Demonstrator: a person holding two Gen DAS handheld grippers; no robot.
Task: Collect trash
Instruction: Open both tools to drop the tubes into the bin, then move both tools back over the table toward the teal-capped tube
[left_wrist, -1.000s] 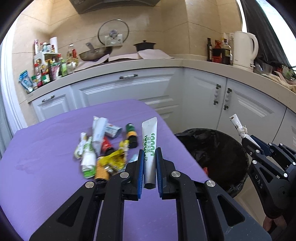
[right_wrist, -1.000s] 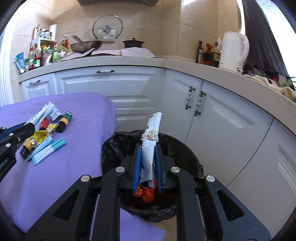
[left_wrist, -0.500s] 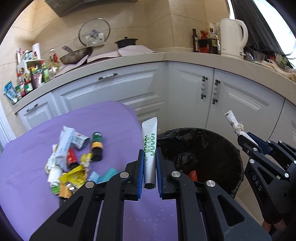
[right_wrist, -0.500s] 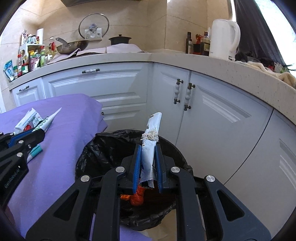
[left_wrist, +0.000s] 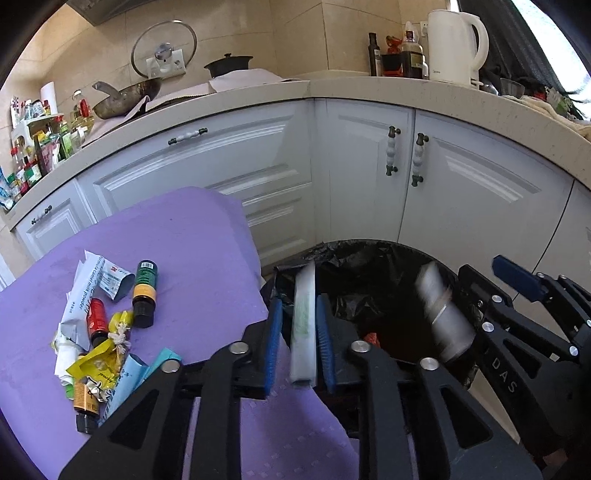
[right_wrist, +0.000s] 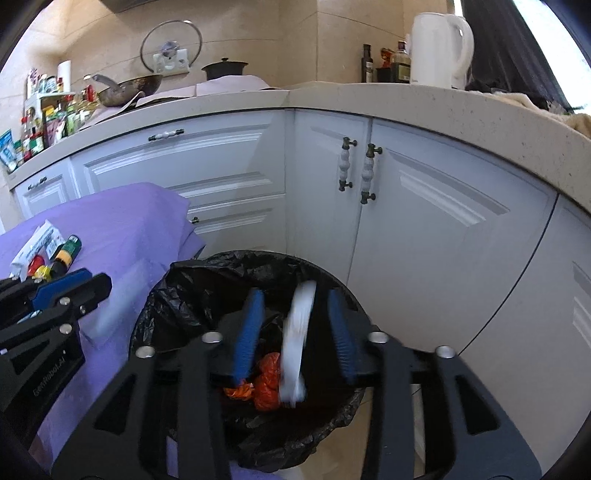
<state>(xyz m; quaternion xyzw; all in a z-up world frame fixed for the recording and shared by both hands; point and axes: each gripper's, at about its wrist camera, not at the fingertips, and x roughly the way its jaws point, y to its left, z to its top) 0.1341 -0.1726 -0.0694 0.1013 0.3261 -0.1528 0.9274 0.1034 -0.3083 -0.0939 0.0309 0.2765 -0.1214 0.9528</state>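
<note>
My left gripper is open over the near rim of the black-bagged trash bin. A white-and-green tube hangs blurred between its blue pads, touching neither. My right gripper is open above the bin. A white wrapper is blurred between its fingers, falling toward red-orange trash inside. The wrapper shows blurred in the left wrist view. A pile of trash lies on the purple table.
White cabinets stand behind the bin under a beige counter with a kettle, bottles and a pan. A green-capped bottle, a red bottle, a yellow wrapper and packets make up the pile.
Both grippers have opened. The tube and the wrapper have come loose and are dropping toward the bin. Both grippers have moved closer over the bin.
</note>
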